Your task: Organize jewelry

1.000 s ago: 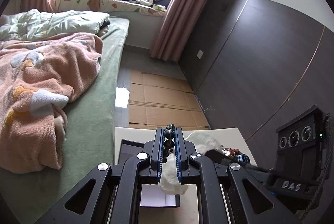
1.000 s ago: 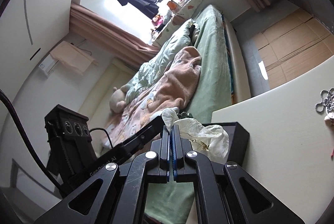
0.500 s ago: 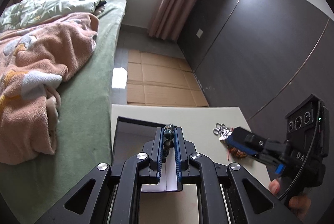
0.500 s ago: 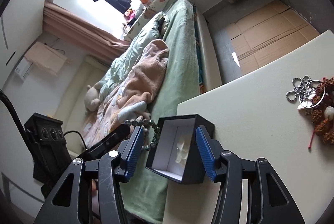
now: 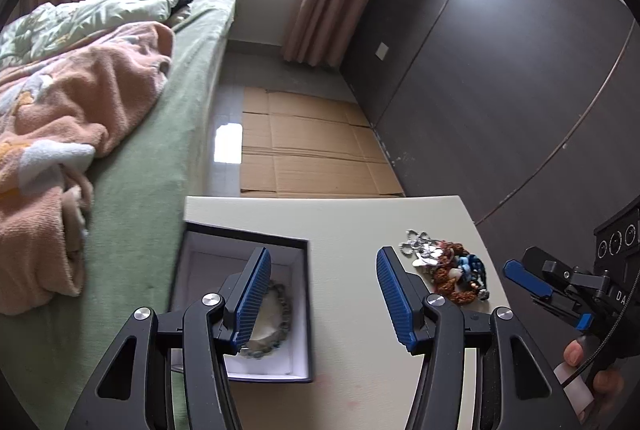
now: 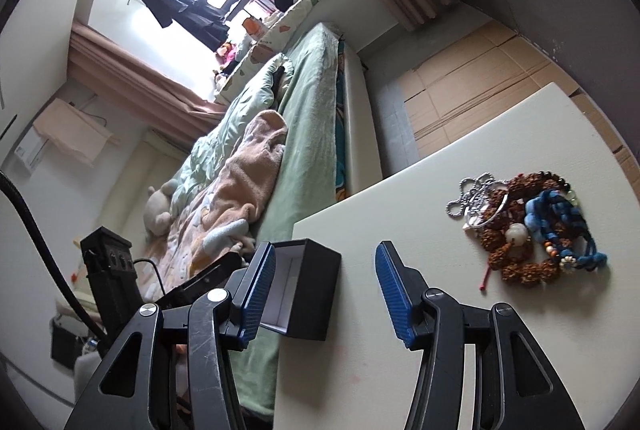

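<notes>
Beaded bracelet lying in box, left of jewelry heap on surface. Left tool jaws opening, nothing between; right tool spread, empty. Heap probably light, floppy, tangle-prone; best pinched at single strand on edge.

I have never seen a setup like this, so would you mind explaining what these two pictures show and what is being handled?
A person holds a two-finger gripper in each hand, and a fisheye camera on each looks along its blue-padded fingers. One picture is from the left gripper, whose jaws are opening, empty, above a black box with a beaded bracelet lying inside. The other is from the right gripper, open and holding nothing. On the pale table beside the bed lies a pile of jewelry: silver chain, brown beads, blue cord.
</notes>
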